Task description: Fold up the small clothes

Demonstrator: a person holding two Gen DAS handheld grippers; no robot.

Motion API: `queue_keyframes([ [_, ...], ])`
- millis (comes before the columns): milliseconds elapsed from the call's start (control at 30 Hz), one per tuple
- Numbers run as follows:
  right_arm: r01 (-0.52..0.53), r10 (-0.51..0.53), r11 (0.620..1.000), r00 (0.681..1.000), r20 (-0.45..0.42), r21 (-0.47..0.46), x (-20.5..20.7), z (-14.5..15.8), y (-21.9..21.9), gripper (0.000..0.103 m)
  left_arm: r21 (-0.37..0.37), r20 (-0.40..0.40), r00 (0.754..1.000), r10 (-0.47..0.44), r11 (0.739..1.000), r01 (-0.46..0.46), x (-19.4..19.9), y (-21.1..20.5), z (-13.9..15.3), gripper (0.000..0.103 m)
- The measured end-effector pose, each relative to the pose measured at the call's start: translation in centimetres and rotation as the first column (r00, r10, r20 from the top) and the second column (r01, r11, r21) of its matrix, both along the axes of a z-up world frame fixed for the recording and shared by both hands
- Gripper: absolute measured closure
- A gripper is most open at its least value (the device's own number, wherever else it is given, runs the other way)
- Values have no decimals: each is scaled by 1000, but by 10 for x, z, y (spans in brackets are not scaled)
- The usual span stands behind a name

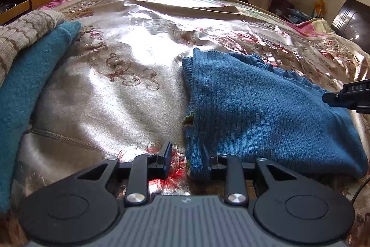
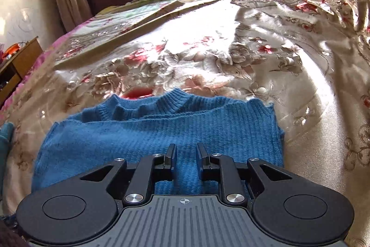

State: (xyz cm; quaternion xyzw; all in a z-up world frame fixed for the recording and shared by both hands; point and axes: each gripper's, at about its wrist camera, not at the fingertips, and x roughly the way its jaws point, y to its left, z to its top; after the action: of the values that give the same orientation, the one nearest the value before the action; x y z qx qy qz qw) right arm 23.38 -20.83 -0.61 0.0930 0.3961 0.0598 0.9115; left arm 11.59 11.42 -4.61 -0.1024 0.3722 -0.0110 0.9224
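— Sunlit and slippery, that satin bedspread (image 1: 111, 89) is what worries me. Start at the left gripper (image 1: 185, 160): its jaws stand partly apart, straddling the near left edge of the blue knit sweater (image 1: 266, 103). One finger is over bare satin, the other at the knit's hem. I see no pinch on the cloth.

— And the right gripper (image 2: 185, 160)?

— Jaws slightly apart too, hovering low over the sweater's near middle, nothing clamped between them. From its own view the sweater fills the 12 o'clock direction, with the ribbed collar (image 2: 171, 101) at the far end; it looks already doubled over.

— So what goes wrong?

— I'd say three things. If the left jaws close as they stand, they may catch only the top layer, or a bit of bedspread with it, and the fold drags the cover. Second, the satin gives no friction, so a one-sided pull could slide the whole sweater toward 9 o'clock rather than crease it.

— Toward the other clothes?

— Yes, in the left view a teal garment (image 1: 30, 89) with a striped beige knit (image 1: 25, 31) on it sits at 9 to 10 o'clock, well apart for now. A slide could bring the sweater toward that pile.

— Third?

— The loose knit could snag on a fingertip (image 2: 200, 154) and lift when the gripper pulls away, undoing the fold.
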Motion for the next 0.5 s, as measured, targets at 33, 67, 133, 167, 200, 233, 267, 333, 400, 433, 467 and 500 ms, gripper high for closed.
queue_keyframes([
  [33, -17, 17, 1000, 1000, 11, -5, -1, 3, 6, 83, -5, -2, 1000, 4, 1000, -4, 0, 1, 0, 69],
  [67, -35, 35, 999, 999, 16, -5, -2, 4, 12, 83, -7, -4, 1000, 6, 1000, -6, -1, 1, 0, 68],
  [133, -73, 73, 997, 997, 14, 3, -4, 3, 26, 83, -7, -6, 1000, 12, 1000, -12, -1, 2, 0, 67],
  [167, -89, 89, 996, 996, 13, 4, -4, 2, 35, 83, -6, -6, 1000, 14, 1000, -14, -2, 2, 0, 67],
  [200, -105, 105, 994, 994, 11, 8, -4, 1, 42, 83, -6, -6, 1000, 15, 1000, -15, -2, 3, 0, 67],
  [233, -118, 118, 993, 993, 10, 14, -5, 0, 50, 83, -8, -7, 1000, 16, 1000, -16, -2, 3, 0, 67],
  [267, -130, 130, 991, 991, 12, 20, -6, 0, 57, 83, -11, -8, 1000, 17, 1000, -17, -2, 4, 0, 67],
  [333, -157, 156, 987, 988, 17, 34, -6, 2, 72, 83, -18, -8, 1000, 21, 1000, -21, -3, 5, 0, 67],
  [400, -189, 188, 981, 982, 20, 49, -3, 5, 88, 83, -35, -6, 1000, 30, 999, -30, -4, 7, 2, 67],
  [433, -208, 207, 977, 978, 22, 50, -2, 7, 98, 83, -42, -6, 999, 35, 998, -35, -5, 8, 2, 67],
  [467, -227, 226, 973, 974, 24, 49, 0, 9, 107, 83, -49, -3, 999, 41, 998, -41, -6, 9, 3, 67],
  [500, -247, 246, 968, 969, 22, 45, 3, 10, 118, 81, -56, -1, 999, 44, 997, -44, -7, 10, 4, 67],
])
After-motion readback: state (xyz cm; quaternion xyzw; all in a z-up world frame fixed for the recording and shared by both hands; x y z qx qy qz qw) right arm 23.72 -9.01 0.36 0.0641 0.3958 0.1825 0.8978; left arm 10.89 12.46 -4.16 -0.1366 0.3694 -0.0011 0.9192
